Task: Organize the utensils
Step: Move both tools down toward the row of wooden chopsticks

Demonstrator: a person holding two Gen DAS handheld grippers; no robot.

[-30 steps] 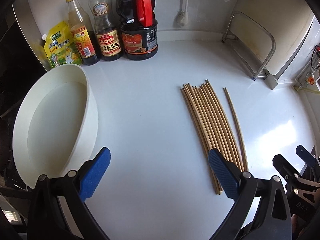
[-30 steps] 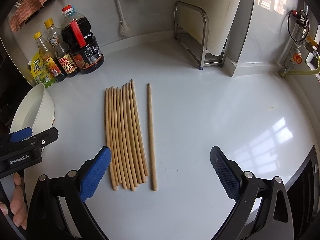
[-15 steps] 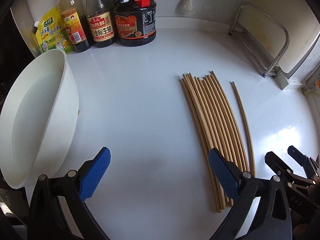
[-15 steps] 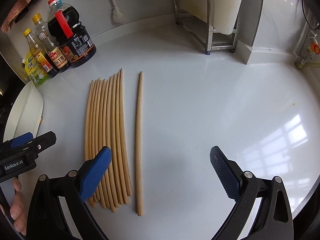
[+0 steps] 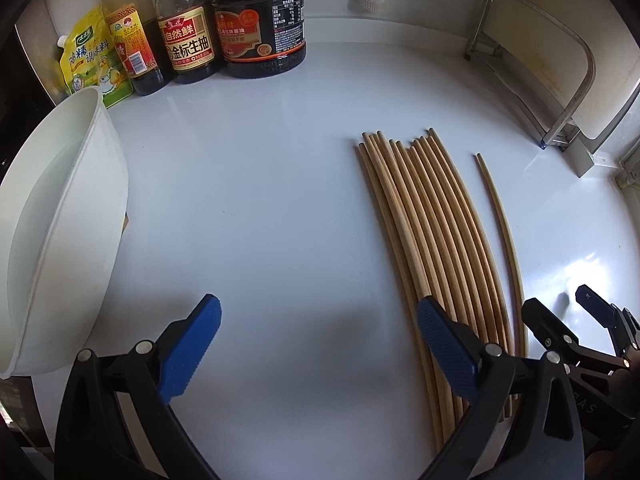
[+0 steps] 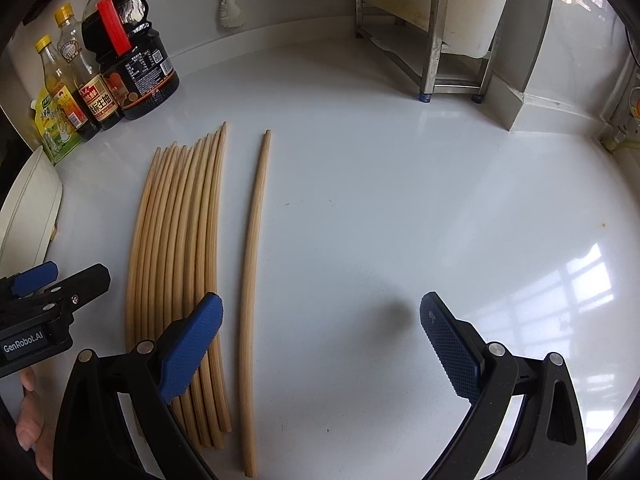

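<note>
Chopsticks bundled on counter, one stick apart. Left gripper and right gripper both spread, empty.

Left tool and right tool both gape wide, side by side.

A glossy white counter is seen. On it a bundle of chopsticks is laid side by side, with a single chopstick set just beside it, apart. Sauce bottles, a yellow pouch, a white bowl and a metal rack are stood along its edges.
</note>
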